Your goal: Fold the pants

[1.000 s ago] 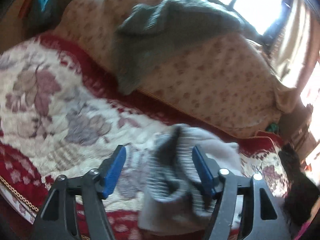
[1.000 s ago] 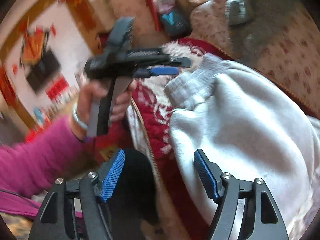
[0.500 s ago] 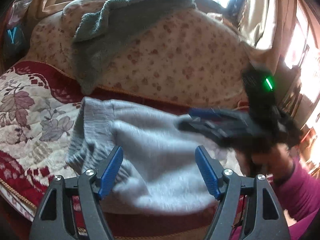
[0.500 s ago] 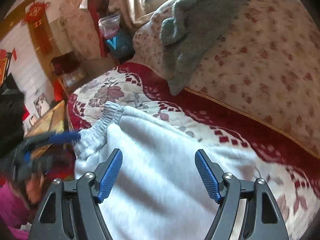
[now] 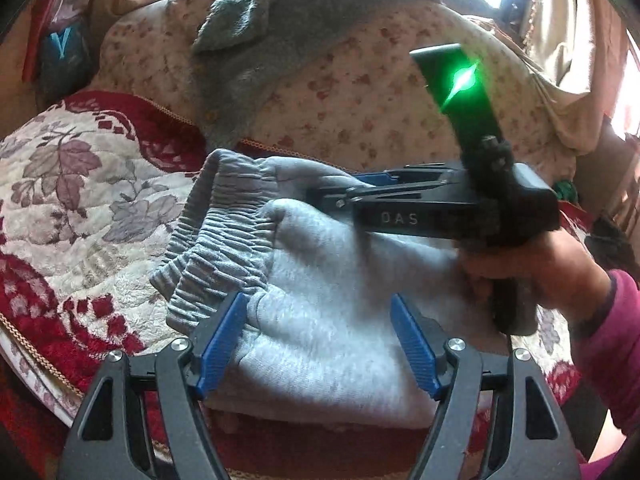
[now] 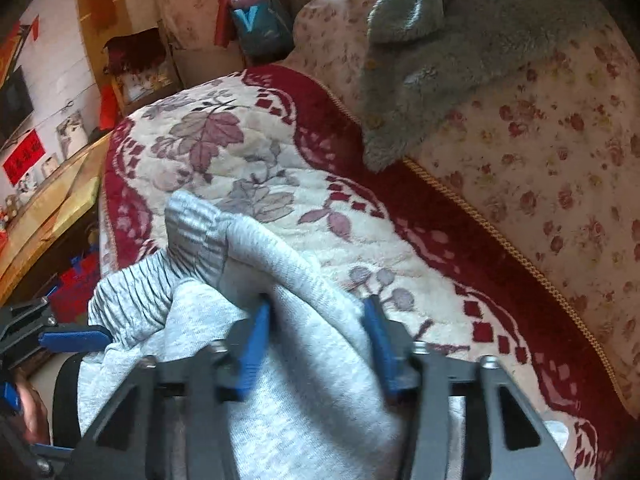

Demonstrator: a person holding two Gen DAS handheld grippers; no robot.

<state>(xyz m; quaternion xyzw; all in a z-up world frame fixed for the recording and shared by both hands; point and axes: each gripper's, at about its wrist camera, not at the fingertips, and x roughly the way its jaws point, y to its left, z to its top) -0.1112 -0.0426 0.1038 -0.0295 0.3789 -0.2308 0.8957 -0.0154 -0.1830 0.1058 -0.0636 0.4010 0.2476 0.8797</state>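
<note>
On the red-and-cream flowered sofa cover (image 5: 72, 184), at the middle of both views, we see the grey pants (image 5: 332, 320) folded into a thick bundle, their ribbed waistband (image 5: 224, 240) at the left end. Low in the left wrist view, our left gripper (image 5: 320, 344) has its blue jaws spread wide, one on each side of the near edge of the bundle; the left one sits at the cloth by the waistband, yet neither clearly presses on it. At the right of that view, a hand (image 5: 532, 268) in a pink sleeve (image 5: 608, 344) holds our right gripper (image 5: 360, 188) level over the far part of the pants, a green light glowing on its top.

Low in the right wrist view, the right gripper (image 6: 316, 340) has just been closing its jaws, and a raised ridge of the grey cloth lies pinched between them. Behind the pants, in the upper part of both views, a grey fleece blanket (image 5: 280, 40) hangs over the flowered sofa back (image 5: 360, 120).
</note>
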